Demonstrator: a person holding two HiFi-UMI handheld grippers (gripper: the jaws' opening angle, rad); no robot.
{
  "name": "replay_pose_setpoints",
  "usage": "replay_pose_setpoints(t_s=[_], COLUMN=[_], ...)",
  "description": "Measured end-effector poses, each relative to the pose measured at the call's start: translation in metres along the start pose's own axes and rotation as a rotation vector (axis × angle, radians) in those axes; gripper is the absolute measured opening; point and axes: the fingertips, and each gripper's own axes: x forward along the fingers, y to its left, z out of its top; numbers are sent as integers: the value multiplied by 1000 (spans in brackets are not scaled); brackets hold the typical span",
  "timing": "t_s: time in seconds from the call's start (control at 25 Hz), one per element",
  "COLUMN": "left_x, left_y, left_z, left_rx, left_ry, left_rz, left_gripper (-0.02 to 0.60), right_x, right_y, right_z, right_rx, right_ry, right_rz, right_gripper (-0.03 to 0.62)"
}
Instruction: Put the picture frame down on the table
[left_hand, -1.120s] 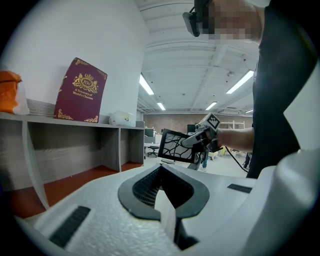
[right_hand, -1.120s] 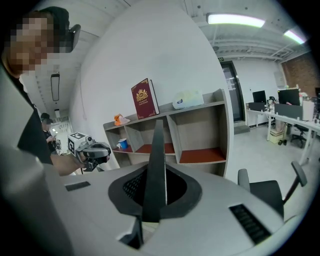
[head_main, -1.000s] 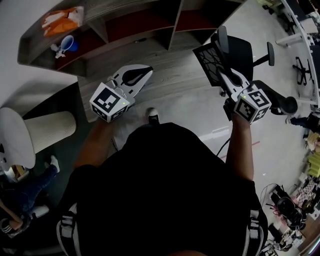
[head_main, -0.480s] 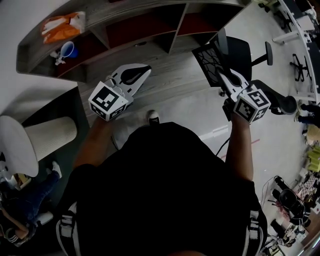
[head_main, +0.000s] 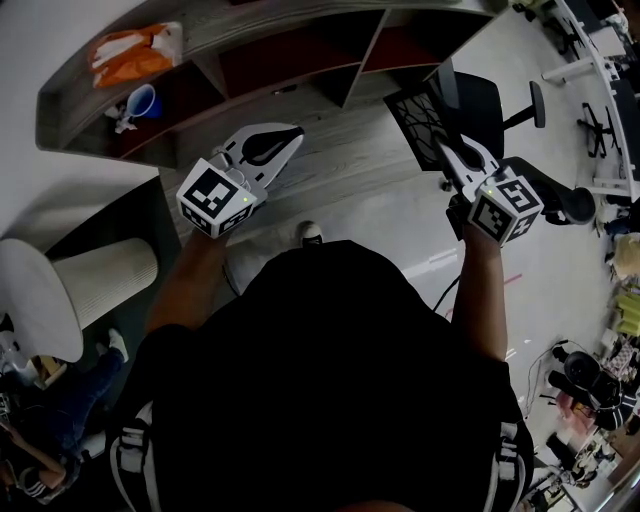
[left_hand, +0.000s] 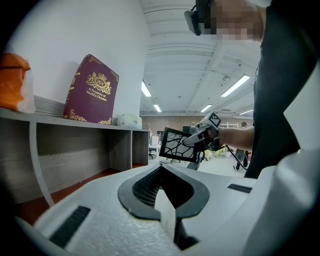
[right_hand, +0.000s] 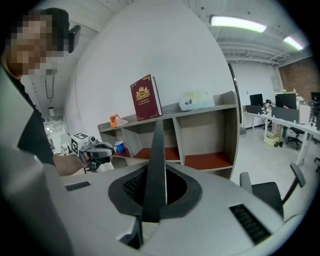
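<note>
The right gripper (head_main: 447, 152) is clamped on the picture frame (head_main: 418, 115). In the right gripper view the frame stands edge-on as a thin dark blade, upright in the slot between the 2 fingers (right_hand: 215, 190), which press on it from both sides. Its lower edge sits deep between them and the rest sticks out well past the fingertips. From the head view the frame is a black rectangle with a white branching pattern. It is held up in the air over the grey floor (head_main: 400, 230), just in front of a black office chair (head_main: 490, 105) and near the right end of a low shelf unit (head_main: 300, 45).

The left gripper (head_main: 290, 135) is held out level on the other side of the body, well apart from the frame. Its 2 fingers (left_hand: 100, 200) meet at the tips, with nothing between them.

On top of the shelf unit are an orange bag (head_main: 135, 50), a maroon book (right_hand: 145, 98) leaning against the wall and a pale bundle (right_hand: 197, 100). A blue cup (head_main: 143, 100) stands in the left compartment. A round white tabletop (head_main: 35, 300) on a ribbed base is at the far left, well away from the frame.
</note>
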Motion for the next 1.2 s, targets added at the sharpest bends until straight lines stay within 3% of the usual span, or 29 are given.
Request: replay_pose_setpoints(t_s=[0.72, 1.2], left_x=[20, 52], left_y=[-11, -14], left_z=[1, 6], left_rx=[46, 48], left_ry=[24, 36], left_rz=[-72, -45], left_gripper=[17, 17], right_x=[-20, -27], right_y=[-4, -42], right_z=[-19, -30], right_rx=[16, 42], right_ry=[-13, -25], right_rz=[-52, -39], right_gripper=[17, 17])
